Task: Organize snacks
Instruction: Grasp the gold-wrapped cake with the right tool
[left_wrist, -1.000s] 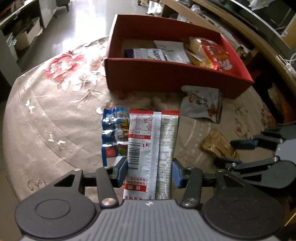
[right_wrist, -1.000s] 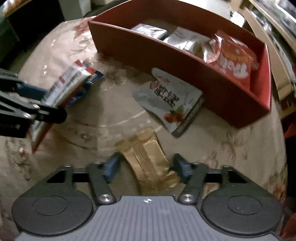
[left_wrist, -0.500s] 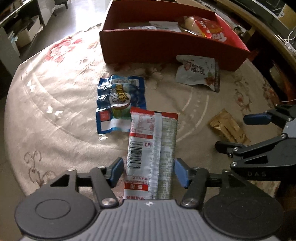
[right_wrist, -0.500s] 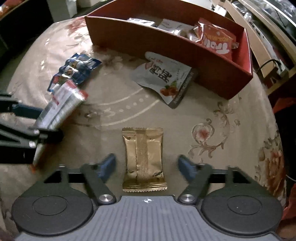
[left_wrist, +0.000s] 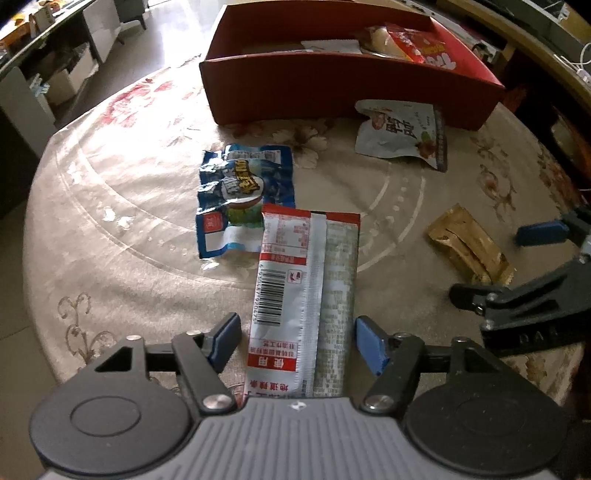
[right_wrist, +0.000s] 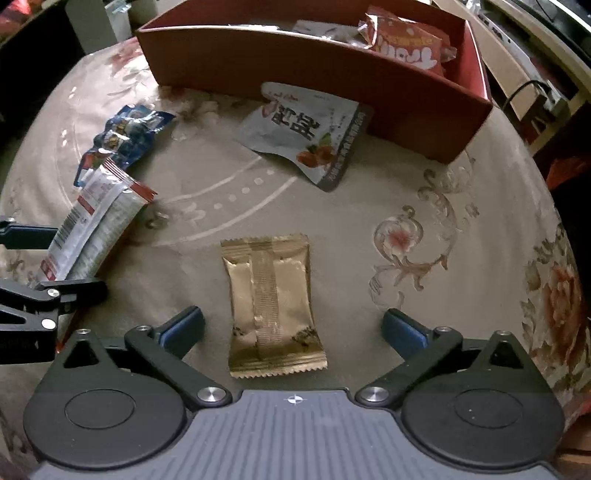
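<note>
A long red-and-white packet (left_wrist: 303, 295) lies between the fingers of my left gripper (left_wrist: 295, 332). The jaws are closing, but both blue pads stand a little clear of its sides. My right gripper (right_wrist: 293, 323) has its jaws opening wide. A gold packet (right_wrist: 271, 299) lies flat on the tablecloth between them, untouched. A blue packet (left_wrist: 243, 184) and a grey-white pouch (left_wrist: 402, 133) lie farther out. Behind them stands the red box (left_wrist: 332, 88), with several snacks in it. In the right wrist view the long packet (right_wrist: 96, 225) sits at the left edge.
The round table has a floral cloth (left_wrist: 110, 177), and its edge curves close below both grippers. The right gripper's fingers (left_wrist: 539, 232) reach in beside the gold packet (left_wrist: 469, 247). Shelves and furniture ring the table.
Both grippers drew back from the red box. The left let go of the long packet, and its pads now stand off it. The right opened wide, leaving the gold packet on the cloth.
</note>
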